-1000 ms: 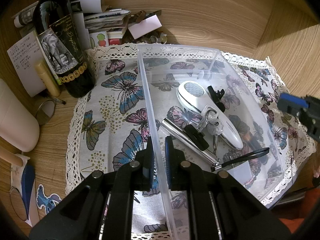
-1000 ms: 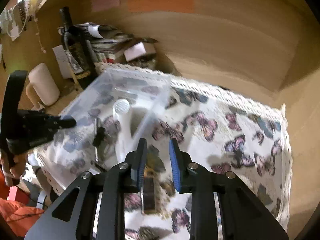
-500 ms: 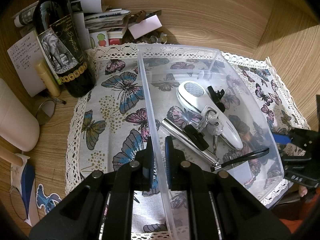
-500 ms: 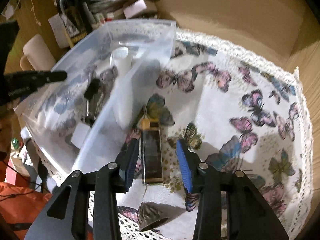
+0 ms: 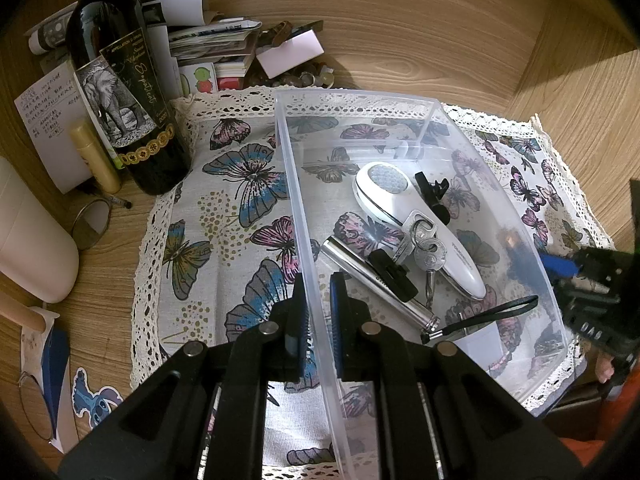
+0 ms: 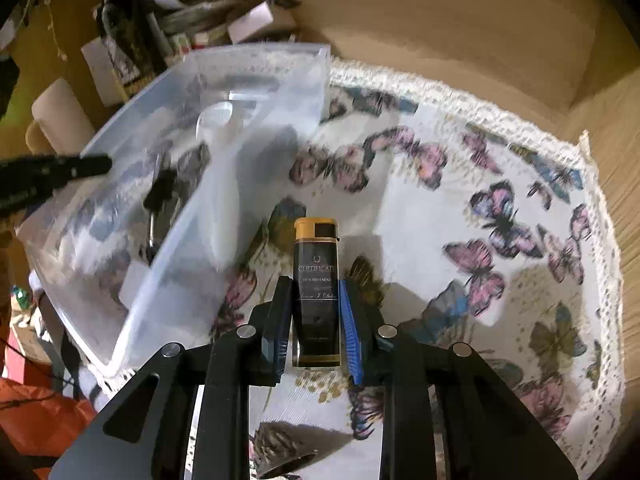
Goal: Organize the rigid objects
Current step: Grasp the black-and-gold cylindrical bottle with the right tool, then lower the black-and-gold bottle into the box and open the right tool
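A clear plastic bin (image 5: 500, 184) stands on a butterfly cloth (image 5: 224, 216). It holds a white handheld device (image 5: 400, 208), keys (image 5: 426, 246), a silver flashlight (image 5: 360, 272) and a black clip (image 5: 430, 190). My left gripper (image 5: 318, 284) is shut on the bin's left wall. In the right wrist view a black and gold lighter (image 6: 316, 280) lies on the cloth beside the bin (image 6: 224, 152). My right gripper (image 6: 314, 304) is open, its fingers on either side of the lighter's lower half.
A wine bottle (image 5: 120, 80), papers (image 5: 212, 36), a white cylinder (image 5: 28, 240) and a small round mirror (image 5: 90, 224) crowd the back left. Wooden walls close the back and right. A dark round object (image 6: 280, 456) lies near the cloth's front edge.
My right gripper has come down and forward over the lighter, so its fingers now flank it. The left gripper and bin have not moved.
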